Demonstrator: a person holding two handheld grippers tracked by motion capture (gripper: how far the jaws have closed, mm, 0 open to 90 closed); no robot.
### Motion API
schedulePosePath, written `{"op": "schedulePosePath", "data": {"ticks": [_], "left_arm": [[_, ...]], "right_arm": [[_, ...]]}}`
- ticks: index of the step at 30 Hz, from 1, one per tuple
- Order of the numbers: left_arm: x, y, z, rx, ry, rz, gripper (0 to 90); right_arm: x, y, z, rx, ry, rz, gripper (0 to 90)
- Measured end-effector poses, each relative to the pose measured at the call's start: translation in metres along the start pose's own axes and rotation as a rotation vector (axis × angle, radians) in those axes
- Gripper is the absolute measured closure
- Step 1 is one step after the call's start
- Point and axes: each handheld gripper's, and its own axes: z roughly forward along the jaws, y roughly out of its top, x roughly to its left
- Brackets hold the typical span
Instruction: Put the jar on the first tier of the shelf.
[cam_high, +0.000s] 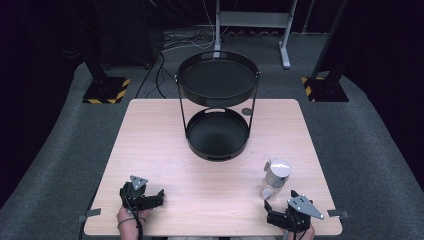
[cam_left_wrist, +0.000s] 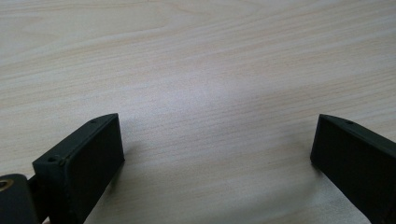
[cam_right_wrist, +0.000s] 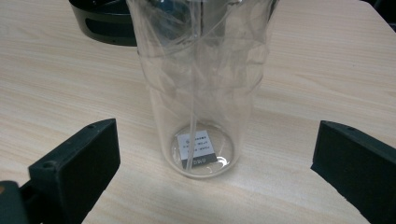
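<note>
My right gripper (cam_high: 276, 206) has its jaws wide apart, not touching anything. Just in front of them a clear jar (cam_right_wrist: 201, 93) stands upright on the table (cam_high: 150, 145). It has a small label inside at the bottom. My left gripper (cam_high: 159, 194) is wide open too, over bare wood. The black two-level tray stand (cam_high: 218, 150) is farther back, both trays bare.
</note>
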Motion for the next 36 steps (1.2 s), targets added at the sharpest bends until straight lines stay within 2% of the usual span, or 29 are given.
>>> {"op": "schedulePosePath", "data": {"ticks": [7, 14, 36], "left_arm": [[0.000, 0.000, 0.001, 0.005, 0.001, -0.002, 0.3], [0.000, 0.000, 0.001, 0.005, 0.001, -0.002, 0.2], [0.000, 0.000, 0.001, 0.005, 0.001, -0.001, 0.3]], "right_arm": [[-0.001, 0.009, 0.003, -0.033, 0.006, -0.025, 0.0], [-0.001, 0.018, 0.009, -0.041, 0.028, -0.024, 0.0], [0.002, 0.032, 0.031, -0.083, 0.040, -0.031, 0.0]]}}
